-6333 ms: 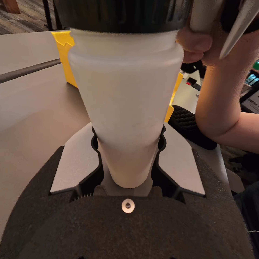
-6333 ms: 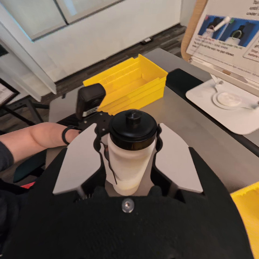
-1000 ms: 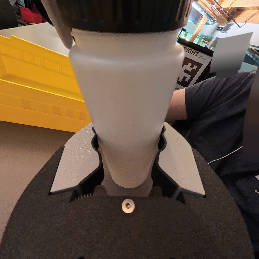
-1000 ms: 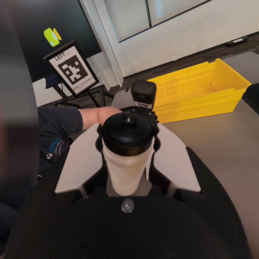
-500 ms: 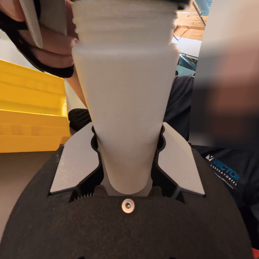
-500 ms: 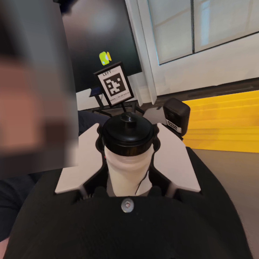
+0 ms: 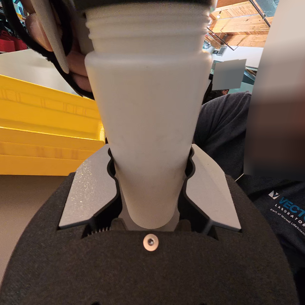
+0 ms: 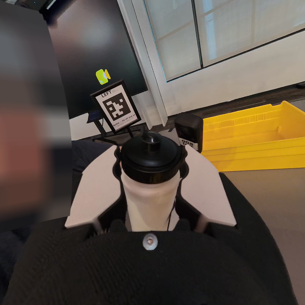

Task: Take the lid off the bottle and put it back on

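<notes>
The left wrist camera sits low behind its jaws, looking up the white bottle (image 7: 148, 115) at very close range, toward a person's dark shirt (image 7: 227, 125) and a wooden ceiling. The right wrist camera looks down over the black lid (image 8: 151, 158), facing a framed sign (image 8: 115, 107) and glass panels. Both views catch the bottle, the yellow bin (image 7: 41, 125) and the counter (image 8: 267, 189)

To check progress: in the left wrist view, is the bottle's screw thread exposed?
Yes, the ridged thread shows bare above the white bottle, below the black lid.
</notes>
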`<state>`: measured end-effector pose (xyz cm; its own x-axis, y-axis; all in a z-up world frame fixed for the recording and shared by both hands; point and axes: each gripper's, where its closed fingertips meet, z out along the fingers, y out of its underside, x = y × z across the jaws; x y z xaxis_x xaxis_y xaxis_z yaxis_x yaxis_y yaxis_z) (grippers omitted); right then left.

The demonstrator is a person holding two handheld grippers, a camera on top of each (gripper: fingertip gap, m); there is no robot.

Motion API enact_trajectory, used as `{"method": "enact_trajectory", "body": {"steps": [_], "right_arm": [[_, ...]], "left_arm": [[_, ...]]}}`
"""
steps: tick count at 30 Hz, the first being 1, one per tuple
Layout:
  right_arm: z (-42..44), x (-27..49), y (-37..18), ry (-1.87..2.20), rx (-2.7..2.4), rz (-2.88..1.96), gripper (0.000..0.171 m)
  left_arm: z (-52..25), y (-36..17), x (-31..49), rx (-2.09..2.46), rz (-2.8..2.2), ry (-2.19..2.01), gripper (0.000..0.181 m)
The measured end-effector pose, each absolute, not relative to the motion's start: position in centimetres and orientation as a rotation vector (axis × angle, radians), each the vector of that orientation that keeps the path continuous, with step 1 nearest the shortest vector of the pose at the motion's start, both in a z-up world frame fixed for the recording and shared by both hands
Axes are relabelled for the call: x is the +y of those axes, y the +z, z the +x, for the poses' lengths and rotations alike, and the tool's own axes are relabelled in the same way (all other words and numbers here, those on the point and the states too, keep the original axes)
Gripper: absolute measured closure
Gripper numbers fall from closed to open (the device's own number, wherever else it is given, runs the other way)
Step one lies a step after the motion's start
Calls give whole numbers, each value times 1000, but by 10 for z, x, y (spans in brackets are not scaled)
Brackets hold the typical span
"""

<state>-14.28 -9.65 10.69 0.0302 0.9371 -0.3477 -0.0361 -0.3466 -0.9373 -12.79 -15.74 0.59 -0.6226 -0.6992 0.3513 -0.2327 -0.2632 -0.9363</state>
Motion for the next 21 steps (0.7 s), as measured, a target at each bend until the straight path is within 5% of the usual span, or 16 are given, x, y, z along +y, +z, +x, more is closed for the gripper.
{"method": "enact_trajectory", "body": {"steps": [21], "right_arm": [[-134, -82, 78, 1251, -970, -1701, 99]], "left_arm": [[-118, -23, -136, 1703, -1326, -1705, 96]]}}
